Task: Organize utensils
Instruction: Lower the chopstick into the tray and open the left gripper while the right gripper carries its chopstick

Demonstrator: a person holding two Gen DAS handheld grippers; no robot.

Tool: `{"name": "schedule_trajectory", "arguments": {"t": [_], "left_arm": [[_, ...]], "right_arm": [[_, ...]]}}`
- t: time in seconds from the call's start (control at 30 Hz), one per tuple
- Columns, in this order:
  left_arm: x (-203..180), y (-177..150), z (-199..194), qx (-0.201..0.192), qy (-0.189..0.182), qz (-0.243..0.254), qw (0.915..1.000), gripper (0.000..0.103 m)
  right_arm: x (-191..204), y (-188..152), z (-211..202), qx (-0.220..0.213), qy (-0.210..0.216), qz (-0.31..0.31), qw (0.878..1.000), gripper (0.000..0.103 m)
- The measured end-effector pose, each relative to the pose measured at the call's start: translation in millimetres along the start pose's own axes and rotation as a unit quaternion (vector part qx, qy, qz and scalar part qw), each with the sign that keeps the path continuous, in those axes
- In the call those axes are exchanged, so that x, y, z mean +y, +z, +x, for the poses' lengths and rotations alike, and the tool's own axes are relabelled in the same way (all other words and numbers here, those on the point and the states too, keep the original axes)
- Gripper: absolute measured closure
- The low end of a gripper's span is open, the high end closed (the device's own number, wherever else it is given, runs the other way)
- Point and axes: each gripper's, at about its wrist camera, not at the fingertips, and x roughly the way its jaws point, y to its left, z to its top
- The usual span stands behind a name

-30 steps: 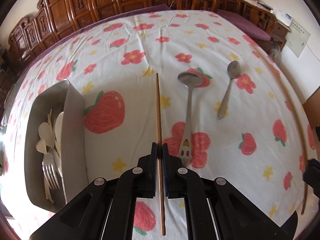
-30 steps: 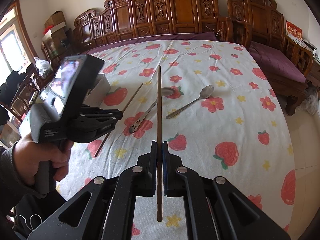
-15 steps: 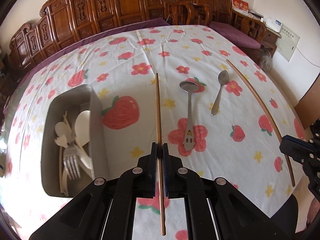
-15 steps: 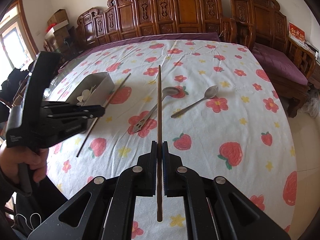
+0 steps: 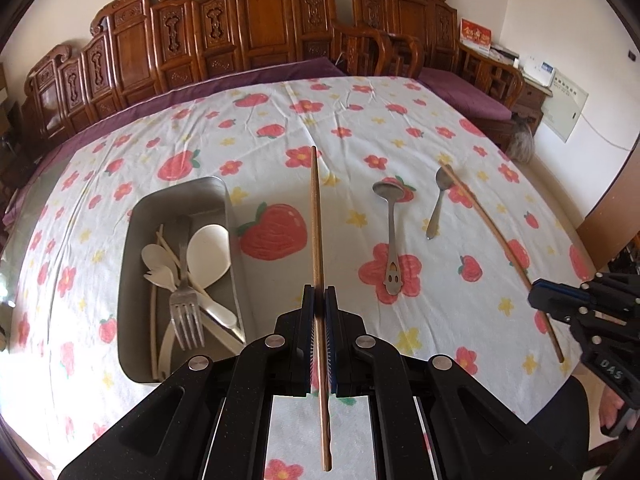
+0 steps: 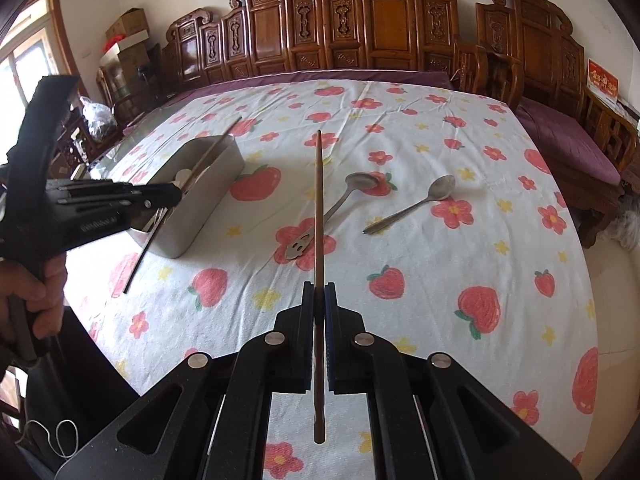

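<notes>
My left gripper [image 5: 319,300] is shut on a wooden chopstick [image 5: 316,220] that points away over the cloth, just right of the metal tray [image 5: 180,186]. The tray holds a fork [image 5: 186,312], white spoons [image 5: 208,248] and thin sticks. My right gripper [image 6: 319,296] is shut on a second chopstick [image 6: 318,208]. In the right wrist view the left gripper [image 6: 178,196] hangs over the tray's [image 6: 216,184] near end with its chopstick [image 6: 140,252] slanting across it. Two metal spoons [image 5: 391,236] [image 5: 438,200] lie on the cloth.
A strawberry-and-flower cloth [image 5: 280,128] covers the whole table. Carved wooden chairs [image 5: 256,24] line the far side, with purple cushions [image 6: 568,140] at the right. A person's hand [image 6: 36,292] grips the left tool's handle at the table's near left edge.
The left gripper has risen and pulled back with its chopstick, so the tray now shows more fully beside it. The right gripper and its chopstick have come into the left view's right edge.
</notes>
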Motion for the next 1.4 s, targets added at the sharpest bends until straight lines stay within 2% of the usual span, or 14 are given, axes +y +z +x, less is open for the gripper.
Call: {"name": "schedule_trajectory", "arguments": {"t": [0.33,0.73,1.03,1.4], "left_arm": [[42.7,2.0,-24.3,-0.001,-0.028,-0.043,0.9987,0.099],[106.6,28.3,-49.0,-0.002,-0.028,-0.051,0.9983,0.099],[145.9,32.7,-24.8,0.004,-0.024,-0.070,0.9972,0.099],[157.0,26.8,30.4,0.026,-0.042,-0.096,0.9942,0.099]], "right_arm": [[29.1,28.5,-11.7,-0.010,0.007,-0.016,1.000,0.097],[70.6,105.8,-20.5,-0.020,0.028,-0.024,0.999,0.097],[109.2,139.7,6.1,-0.010,0.047,-0.044,0.998,0.097],[135.6,132.2,39.0,0.019,0.048,-0.053,0.997,0.097]]}}
